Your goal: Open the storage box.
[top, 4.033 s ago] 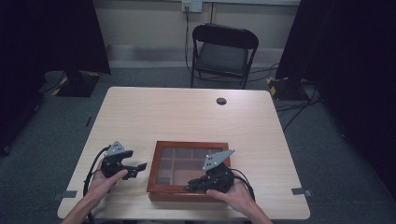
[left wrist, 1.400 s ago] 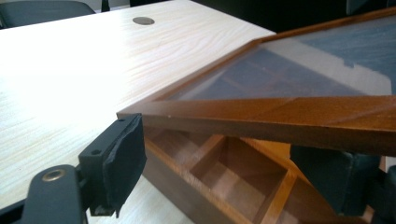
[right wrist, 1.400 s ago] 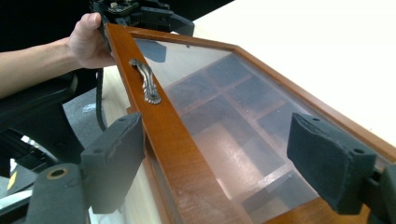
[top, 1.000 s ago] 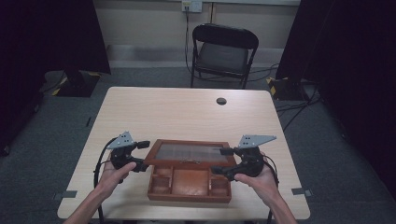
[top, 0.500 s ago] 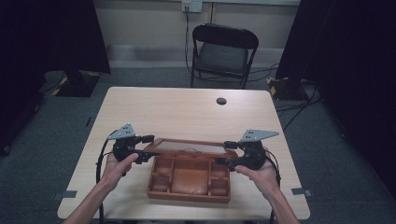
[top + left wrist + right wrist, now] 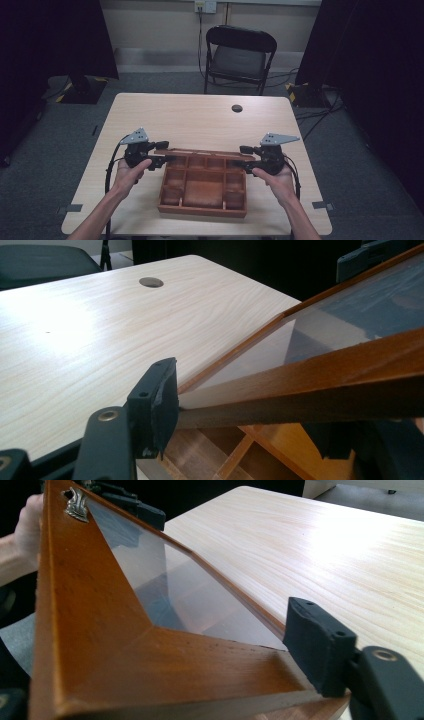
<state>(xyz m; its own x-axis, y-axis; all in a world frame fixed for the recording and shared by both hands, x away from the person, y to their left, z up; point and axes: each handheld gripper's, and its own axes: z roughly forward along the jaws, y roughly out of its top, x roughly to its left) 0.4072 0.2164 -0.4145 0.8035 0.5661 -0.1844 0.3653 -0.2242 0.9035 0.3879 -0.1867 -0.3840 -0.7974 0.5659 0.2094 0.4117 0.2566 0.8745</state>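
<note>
A brown wooden box (image 6: pixel 202 192) with several empty compartments sits near the table's front edge. Its glass-paned lid (image 6: pixel 199 152) stands swung up at the back, almost upright. My left gripper (image 6: pixel 165 153) is shut on the lid's left side rail, my right gripper (image 6: pixel 241 156) on its right rail. In the left gripper view a black pad (image 6: pixel 156 402) presses the lid's wooden frame (image 6: pixel 310 387) above the compartments. In the right gripper view a pad (image 6: pixel 320 647) clamps the frame corner (image 6: pixel 125 655); a metal clasp (image 6: pixel 76 504) sits at the far rail.
The pale wooden table (image 6: pixel 190 117) has a round cable hole (image 6: pixel 237 108) near its back edge. A black folding chair (image 6: pixel 239 54) stands behind the table. Dark curtains hang at both sides, and cables lie on the floor at the right.
The lid was shut four seconds ago; it has swung up from half-raised to nearly upright. Both grippers moved up and back with it, holding its sides.
</note>
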